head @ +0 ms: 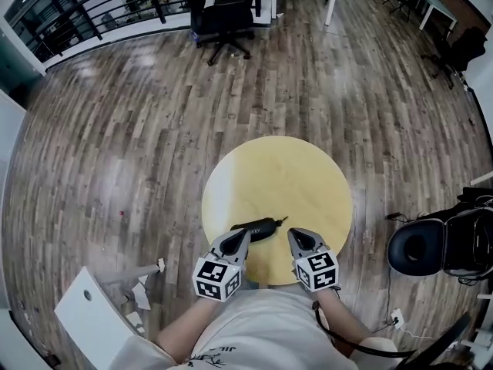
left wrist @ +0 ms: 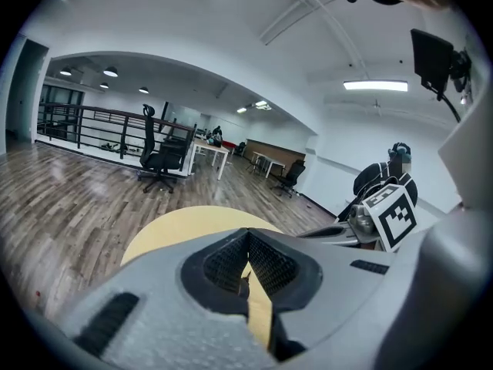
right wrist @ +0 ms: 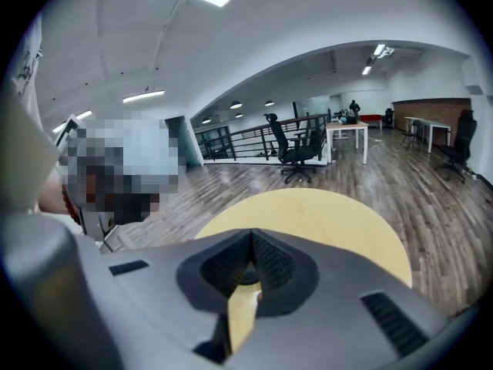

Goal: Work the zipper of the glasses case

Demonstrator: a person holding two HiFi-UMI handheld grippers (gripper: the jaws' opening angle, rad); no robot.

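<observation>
Flanking the glasses case [head: 262, 227] on the table [head: 308, 176], left hand-held gripper [head: 245, 234] and right hand-held gripper [head: 292, 234] press together, seemingly empty.

glasses case [head: 256, 229] laid on table [head: 285, 168], near front edge | flanked by left gripper [head: 243, 235] and right gripper [head: 296, 237] | office chair [head: 223, 18] set well behind table

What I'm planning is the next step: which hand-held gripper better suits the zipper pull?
Probably right. The zipper pull sticks out of the glasses case beside the right hand-held gripper; the left hand-held gripper is at the other end.
</observation>
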